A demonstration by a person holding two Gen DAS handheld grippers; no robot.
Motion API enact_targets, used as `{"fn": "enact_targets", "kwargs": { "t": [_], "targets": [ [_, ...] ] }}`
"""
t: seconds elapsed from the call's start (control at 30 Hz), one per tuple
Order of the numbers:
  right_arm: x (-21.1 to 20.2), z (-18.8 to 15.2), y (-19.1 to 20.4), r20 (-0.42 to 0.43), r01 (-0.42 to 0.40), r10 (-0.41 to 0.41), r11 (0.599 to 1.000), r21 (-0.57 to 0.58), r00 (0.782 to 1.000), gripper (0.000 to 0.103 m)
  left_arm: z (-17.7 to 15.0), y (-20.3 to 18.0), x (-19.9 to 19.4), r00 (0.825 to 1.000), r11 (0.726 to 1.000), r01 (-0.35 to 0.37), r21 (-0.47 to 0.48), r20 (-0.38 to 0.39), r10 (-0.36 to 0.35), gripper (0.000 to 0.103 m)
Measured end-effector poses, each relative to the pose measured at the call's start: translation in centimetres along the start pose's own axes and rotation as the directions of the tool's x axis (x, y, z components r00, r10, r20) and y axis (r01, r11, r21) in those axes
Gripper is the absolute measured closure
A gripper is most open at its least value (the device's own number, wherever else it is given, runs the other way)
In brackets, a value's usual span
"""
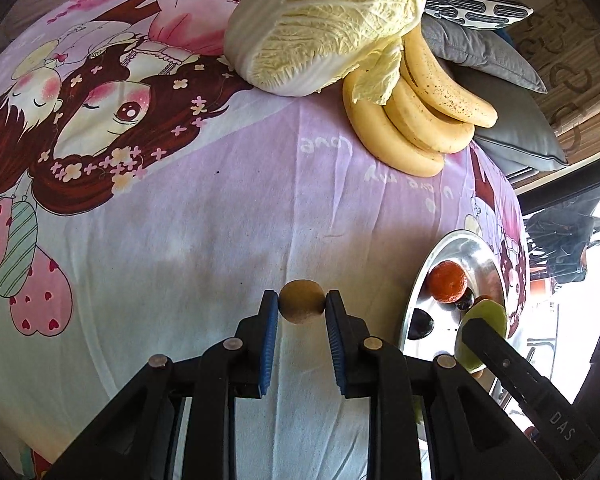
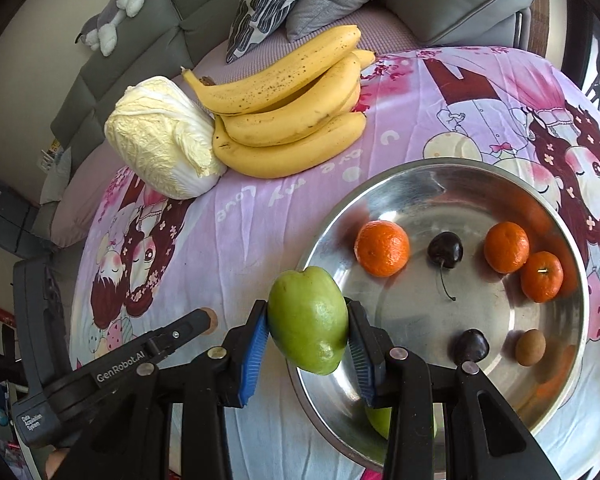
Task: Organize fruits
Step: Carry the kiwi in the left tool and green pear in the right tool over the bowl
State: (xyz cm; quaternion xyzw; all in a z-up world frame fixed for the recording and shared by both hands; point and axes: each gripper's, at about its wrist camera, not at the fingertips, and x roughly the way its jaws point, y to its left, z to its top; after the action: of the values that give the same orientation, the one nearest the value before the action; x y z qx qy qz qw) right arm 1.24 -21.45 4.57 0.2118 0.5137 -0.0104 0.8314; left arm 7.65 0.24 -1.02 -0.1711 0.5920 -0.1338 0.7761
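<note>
Green fruit (image 2: 308,326) between right tongs (image 2: 308,340)

A pale napa cabbage (image 2: 166,138) lies on the cartoon-printed pink bedsheet (image 2: 260,236). Behind it, far, a grey sofa (image 2: 112,80) carries a patterned cushion (image 2: 268,4), a grey cushion (image 2: 456,0) and, far left, a plush toy (image 2: 114,10).
</note>
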Motion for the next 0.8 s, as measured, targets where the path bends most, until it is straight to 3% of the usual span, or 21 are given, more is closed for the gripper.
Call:
{"fn": "enact_targets", "kwargs": {
  "t": [0.37,0.8],
  "targets": [
    [-0.9,0.6,-4.7,0.011,0.102,-0.103,0.991,0.082,0.995,0.062,-0.7,-2.8,0.0,0.999,0.997,-0.030,0.073,0.027,0.028,0.078],
    [-1.3,1.1,-8.1,0.003,0.118,-0.120,0.977,0.180,0.993,0.061,-3.8,-8.5,1.0,0.999,0.969,0.034,0.245,-0.015,-0.032,0.078]
  ]
}}
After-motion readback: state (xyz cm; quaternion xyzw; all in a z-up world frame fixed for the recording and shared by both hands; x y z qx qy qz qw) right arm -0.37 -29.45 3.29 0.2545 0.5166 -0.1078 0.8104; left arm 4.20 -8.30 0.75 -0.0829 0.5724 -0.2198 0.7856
